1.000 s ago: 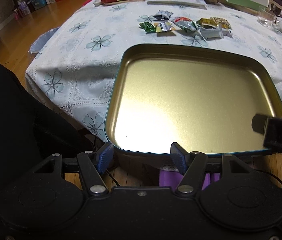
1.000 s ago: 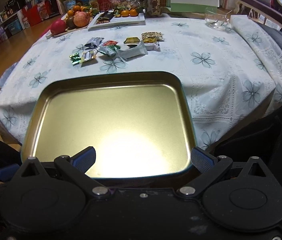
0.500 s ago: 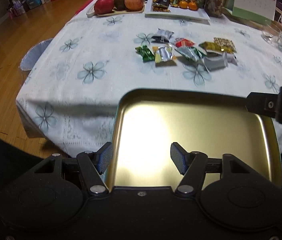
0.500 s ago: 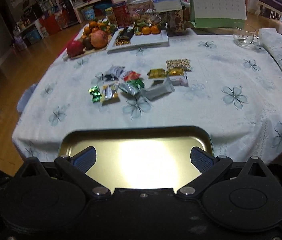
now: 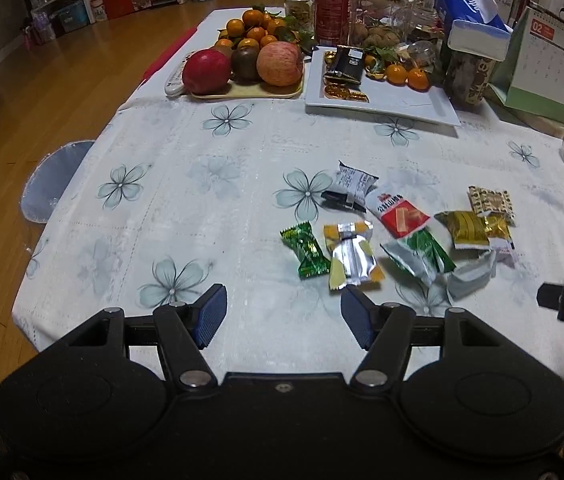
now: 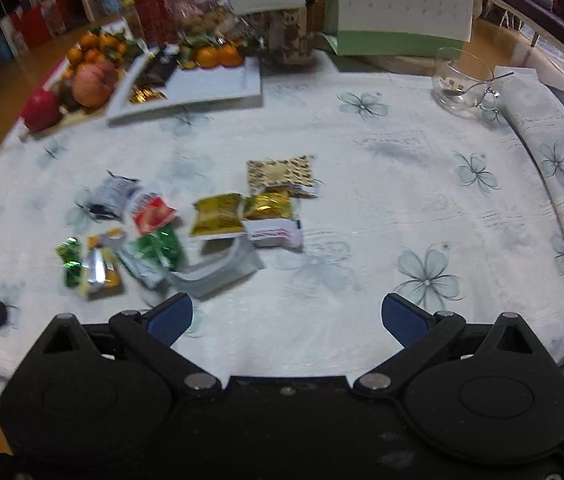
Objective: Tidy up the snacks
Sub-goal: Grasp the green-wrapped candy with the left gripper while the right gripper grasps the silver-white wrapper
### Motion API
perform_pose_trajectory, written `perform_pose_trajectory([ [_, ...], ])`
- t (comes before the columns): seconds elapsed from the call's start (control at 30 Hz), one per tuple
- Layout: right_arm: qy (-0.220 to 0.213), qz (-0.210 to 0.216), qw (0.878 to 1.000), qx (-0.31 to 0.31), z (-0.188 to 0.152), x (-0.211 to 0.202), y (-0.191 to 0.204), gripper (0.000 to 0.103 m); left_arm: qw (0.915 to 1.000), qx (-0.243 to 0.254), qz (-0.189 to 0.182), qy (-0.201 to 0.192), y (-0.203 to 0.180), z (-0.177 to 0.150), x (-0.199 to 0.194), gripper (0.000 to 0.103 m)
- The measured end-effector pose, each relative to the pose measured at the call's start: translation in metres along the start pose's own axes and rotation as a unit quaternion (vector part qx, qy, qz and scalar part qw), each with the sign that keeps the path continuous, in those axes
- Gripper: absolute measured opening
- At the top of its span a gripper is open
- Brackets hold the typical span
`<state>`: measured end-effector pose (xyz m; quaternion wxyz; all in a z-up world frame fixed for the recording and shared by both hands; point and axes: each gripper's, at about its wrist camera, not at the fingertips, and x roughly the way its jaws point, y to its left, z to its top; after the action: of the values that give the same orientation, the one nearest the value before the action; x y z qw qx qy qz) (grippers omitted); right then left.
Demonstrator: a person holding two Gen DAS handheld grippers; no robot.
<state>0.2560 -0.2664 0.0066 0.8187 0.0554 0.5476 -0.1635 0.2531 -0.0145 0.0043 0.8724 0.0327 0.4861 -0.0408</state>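
Note:
Several wrapped snacks lie in a loose cluster on the flowered tablecloth (image 5: 202, 216): a green candy (image 5: 305, 249), a silver-yellow packet (image 5: 351, 255), a red packet (image 5: 397, 214), a gold packet (image 5: 463, 229) and a grey-white one (image 5: 351, 183). My left gripper (image 5: 283, 316) is open and empty, just short of the cluster. My right gripper (image 6: 286, 317) is open and empty, in front of the same cluster, where the gold packet (image 6: 218, 214) and green candy (image 6: 69, 260) show. The gold tin tray is out of view.
A fruit tray (image 5: 242, 92) with apples and oranges, a white plate (image 5: 381, 96) with sweets, jars, a tissue box (image 5: 473, 20) and a desk calendar (image 5: 541, 72) stand at the far edge. A glass cup (image 6: 457, 80) sits at the right.
Both grippers have moved forward over the table toward the snacks. The gold tin tray that filled the lower view has dropped out of sight. Both stay open.

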Motion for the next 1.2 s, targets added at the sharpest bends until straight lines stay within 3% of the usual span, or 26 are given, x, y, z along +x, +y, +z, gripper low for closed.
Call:
perform_pose_trajectory([
  [0.07, 0.017, -0.034, 0.999, -0.022, 0.011, 0.022, 0.001, 0.103, 1.0, 0.0, 0.004, 0.005, 0.001, 0.014, 0.013, 0.067],
  [0.2, 0.022, -0.054, 0.998, -0.023, 0.028, 0.048, 0.0, 0.103, 0.9996, 0.007, 0.011, 0.026, 0.001, 0.035, 0.041, 0.066],
  [0.43, 0.037, 0.006, 0.999, 0.015, 0.052, 0.063, 0.003, 0.103, 0.9951, -0.031, -0.033, 0.087, 0.012, 0.06, 0.075, 0.065],
  [0.57, 0.047, 0.022, 0.998, 0.026, 0.063, 0.068, 0.01, 0.103, 0.9956, -0.029, -0.016, 0.087, 0.015, 0.067, 0.088, 0.065],
  [0.67, 0.068, 0.017, 0.995, 0.064, 0.065, 0.078, 0.008, 0.096, 0.9919, -0.039, -0.03, 0.118, 0.015, 0.064, 0.103, 0.063],
  [0.77, 0.105, 0.05, 0.99, 0.08, 0.063, 0.091, 0.009, 0.082, 0.9882, -0.039, -0.049, 0.14, 0.01, 0.058, 0.112, 0.063],
  [0.87, 0.121, 0.067, 0.987, 0.086, 0.058, 0.097, 0.016, 0.081, 0.9863, -0.041, -0.05, 0.152, 0.002, 0.055, 0.118, 0.063],
  [1.07, 0.135, 0.059, 0.985, 0.095, 0.054, 0.107, 0.027, 0.08, 0.986, -0.035, -0.04, 0.158, -0.013, 0.053, 0.128, 0.063],
  [1.2, 0.154, 0.076, 0.979, 0.107, 0.055, 0.116, 0.03, 0.067, 0.9876, -0.035, -0.033, 0.15, -0.016, 0.055, 0.13, 0.063],
])
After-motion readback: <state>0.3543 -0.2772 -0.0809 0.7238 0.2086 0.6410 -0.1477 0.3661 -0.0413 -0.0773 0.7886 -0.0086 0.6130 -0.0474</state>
